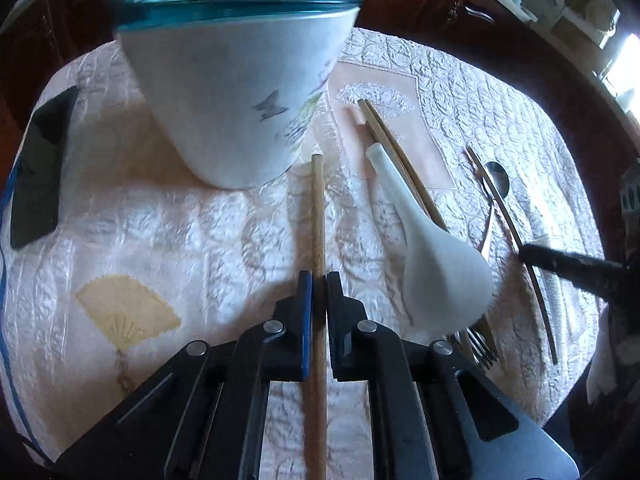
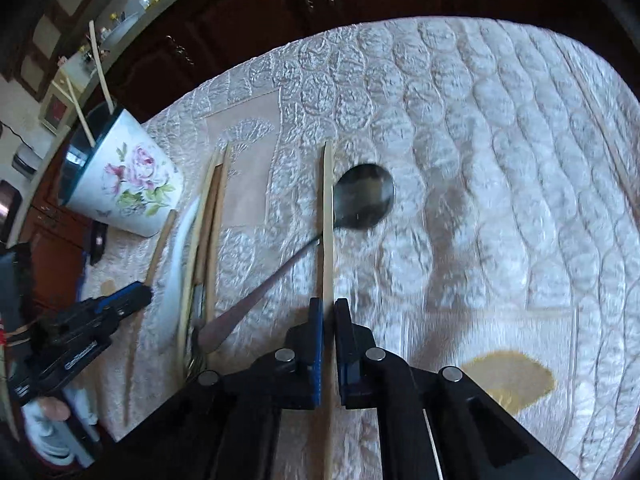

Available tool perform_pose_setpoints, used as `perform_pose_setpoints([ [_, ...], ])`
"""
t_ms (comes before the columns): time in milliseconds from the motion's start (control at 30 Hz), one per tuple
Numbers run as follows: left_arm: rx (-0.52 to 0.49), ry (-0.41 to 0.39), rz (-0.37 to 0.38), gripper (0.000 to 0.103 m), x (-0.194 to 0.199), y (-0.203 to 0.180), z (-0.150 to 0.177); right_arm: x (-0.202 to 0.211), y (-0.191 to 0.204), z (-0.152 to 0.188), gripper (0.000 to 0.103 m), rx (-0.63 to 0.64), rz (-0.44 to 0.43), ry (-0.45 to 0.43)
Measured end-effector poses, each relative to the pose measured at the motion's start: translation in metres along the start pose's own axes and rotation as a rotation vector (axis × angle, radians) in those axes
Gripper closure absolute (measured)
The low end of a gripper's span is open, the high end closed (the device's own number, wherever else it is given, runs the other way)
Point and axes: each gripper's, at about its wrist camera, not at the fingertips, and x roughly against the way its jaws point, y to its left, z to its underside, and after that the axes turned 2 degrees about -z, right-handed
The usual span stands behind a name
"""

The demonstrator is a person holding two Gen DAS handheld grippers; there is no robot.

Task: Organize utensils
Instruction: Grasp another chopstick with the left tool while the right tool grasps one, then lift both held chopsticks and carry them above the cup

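A white floral pot [image 1: 236, 92] with a teal rim stands on the table and holds two chopsticks; it also shows in the right wrist view [image 2: 124, 180]. My left gripper [image 1: 319, 280] is shut on a round wooden stick [image 1: 318, 216] that points toward the pot's base. My right gripper [image 2: 328, 308] is shut on a flat pale chopstick [image 2: 328, 208] lying beside a metal spoon [image 2: 360, 196]. A white ceramic spoon [image 1: 436, 252], more chopsticks [image 1: 400, 160] and a fork [image 1: 480, 348] lie between the two grippers.
A quilted pale cloth [image 2: 500, 160] covers the table. A dark phone-like slab [image 1: 40, 168] lies at the left edge. Dark wooden cabinets [image 2: 260, 8] stand behind the table. A yellow fan pattern [image 1: 124, 312] marks the cloth.
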Motion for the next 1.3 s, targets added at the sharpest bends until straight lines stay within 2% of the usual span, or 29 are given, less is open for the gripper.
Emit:
perform_pose_setpoints([
  [233,-0.019,0.054,0.036,0.098,0.024,0.013,0.041,0.026,-0.011,0.055,0.098,0.025,-0.039,0.114],
  [300,-0.018,0.073,0.060,0.098,0.028,0.015,0.051,0.030,-0.011,0.065,0.098,0.044,-0.039,0.119],
  [333,-0.025,0.079,0.062,0.098,0.030,0.013,0.054,0.033,-0.011,0.065,0.093,0.038,-0.040,0.108],
  [367,-0.029,0.081,0.056,0.097,0.031,0.014,0.054,0.034,-0.012,0.063,0.076,0.030,-0.039,0.097],
  [400,-0.026,0.073,0.051,0.096,0.033,0.015,0.054,0.038,-0.012,0.059,0.068,0.023,-0.041,0.077],
  [433,-0.023,0.055,0.048,0.095,0.034,0.015,0.050,0.040,-0.011,0.053,0.064,0.023,-0.039,0.059],
  [500,-0.021,0.029,0.028,0.076,0.035,0.016,0.039,0.038,-0.006,0.039,0.064,0.041,-0.004,0.043],
  [567,-0.016,0.008,0.021,0.068,0.032,0.015,0.027,0.033,-0.001,0.024,0.064,0.057,0.028,0.025],
  [733,-0.078,0.010,-0.033,0.068,0.009,0.003,0.002,0.011,0.004,-0.002,0.074,0.082,0.055,0.049],
  [800,-0.103,0.040,-0.043,0.068,-0.002,-0.002,-0.002,0.000,0.008,-0.008,0.080,0.100,0.070,0.066],
  [867,-0.121,0.055,-0.061,0.068,-0.010,-0.004,-0.003,-0.009,0.013,-0.014,0.093,0.115,0.084,0.063],
  [933,-0.143,0.044,-0.058,0.076,-0.009,-0.007,-0.002,-0.010,0.015,-0.018,0.098,0.123,0.087,0.056],
  [967,-0.145,0.046,-0.051,0.095,-0.007,-0.006,-0.002,-0.006,0.016,-0.020,0.098,0.123,0.084,0.041],
  [1100,-0.111,0.023,-0.018,0.096,0.010,0.005,-0.001,0.020,0.026,-0.026,0.098,0.142,0.060,-0.031],
  [1300,-0.056,-0.086,0.018,0.096,0.062,0.023,-0.004,0.065,0.042,-0.031,0.098,0.172,0.011,-0.121],
])
